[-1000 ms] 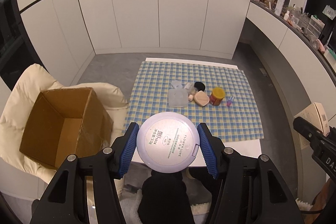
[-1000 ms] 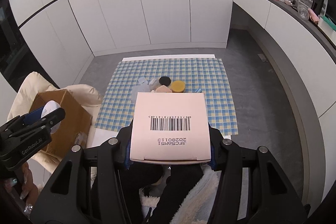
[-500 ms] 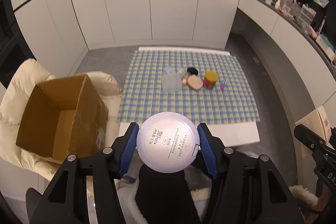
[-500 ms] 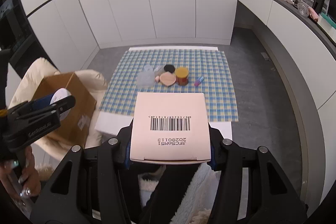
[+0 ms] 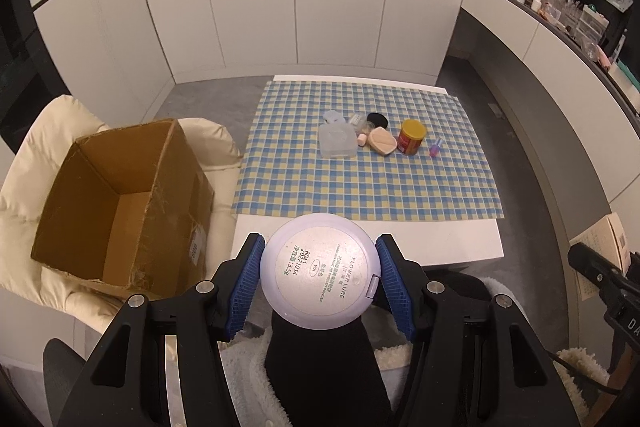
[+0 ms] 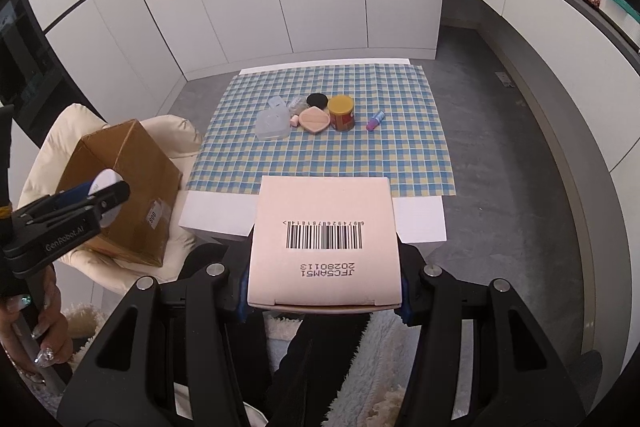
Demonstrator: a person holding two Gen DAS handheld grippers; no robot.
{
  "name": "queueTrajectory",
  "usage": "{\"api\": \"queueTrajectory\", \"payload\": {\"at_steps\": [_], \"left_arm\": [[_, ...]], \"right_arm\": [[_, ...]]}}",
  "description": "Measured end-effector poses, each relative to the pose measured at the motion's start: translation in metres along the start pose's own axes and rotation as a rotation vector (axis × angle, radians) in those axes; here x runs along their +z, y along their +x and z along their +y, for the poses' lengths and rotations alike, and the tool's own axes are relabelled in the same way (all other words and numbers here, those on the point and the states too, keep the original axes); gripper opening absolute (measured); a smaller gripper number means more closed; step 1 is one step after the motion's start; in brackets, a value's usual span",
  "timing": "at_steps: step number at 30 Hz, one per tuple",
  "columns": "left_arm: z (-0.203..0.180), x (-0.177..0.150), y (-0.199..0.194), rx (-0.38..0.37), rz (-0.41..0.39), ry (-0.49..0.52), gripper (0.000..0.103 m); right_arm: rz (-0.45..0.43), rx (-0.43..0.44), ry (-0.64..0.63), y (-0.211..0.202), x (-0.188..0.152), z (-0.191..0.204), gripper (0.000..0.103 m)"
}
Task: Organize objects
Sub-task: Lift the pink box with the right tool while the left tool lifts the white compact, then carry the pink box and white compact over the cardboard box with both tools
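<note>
Both grippers are pulling back from the counter and sinking a little, so the checked cloth and its row of small things are sitting farther off than they were a second ago, while the cardboard box on the cream chair off the counter's left edge is coming into fuller view.

The left gripper is carrying a round lilac powder compact, its jaws pinching it by the rim on both sides. The right gripper is carrying a flat pink square case with a barcode facing up, jaws pressed against its two side edges. Neither grip is changing.

Near the middle of the cloth the remaining items are waiting: a clear plastic case, a peach sponge, a black lid, a yellow-capped jar and a small purple bottle.

To me this looks like the carry stage: two pieces are lifted clear of the counter and heading, I would guess, for the open box, the left load being the nearer to it. Nothing is lying in the part of the box that shows, so most of the sorting seems to be still ahead.
</note>
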State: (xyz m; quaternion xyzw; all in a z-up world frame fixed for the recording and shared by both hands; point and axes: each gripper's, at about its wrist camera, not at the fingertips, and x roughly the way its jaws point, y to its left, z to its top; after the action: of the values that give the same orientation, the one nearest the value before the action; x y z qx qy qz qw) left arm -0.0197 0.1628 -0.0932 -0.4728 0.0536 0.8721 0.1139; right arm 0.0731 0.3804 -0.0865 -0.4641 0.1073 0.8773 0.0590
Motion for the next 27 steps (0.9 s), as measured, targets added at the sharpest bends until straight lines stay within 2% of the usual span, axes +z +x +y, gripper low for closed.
{"api": "queueTrajectory", "payload": {"at_steps": [7,27], "left_arm": [[0.015,-0.001,-0.006,0.007,-0.023,-0.050,0.058],[0.051,-0.022,-0.007,0.021,-0.011,-0.132,0.058]], "right_arm": [[0.001,-0.003,-0.019,0.001,0.000,0.009,0.054],[0.027,0.025,-0.118,0.014,-0.010,0.048,0.054]]}}
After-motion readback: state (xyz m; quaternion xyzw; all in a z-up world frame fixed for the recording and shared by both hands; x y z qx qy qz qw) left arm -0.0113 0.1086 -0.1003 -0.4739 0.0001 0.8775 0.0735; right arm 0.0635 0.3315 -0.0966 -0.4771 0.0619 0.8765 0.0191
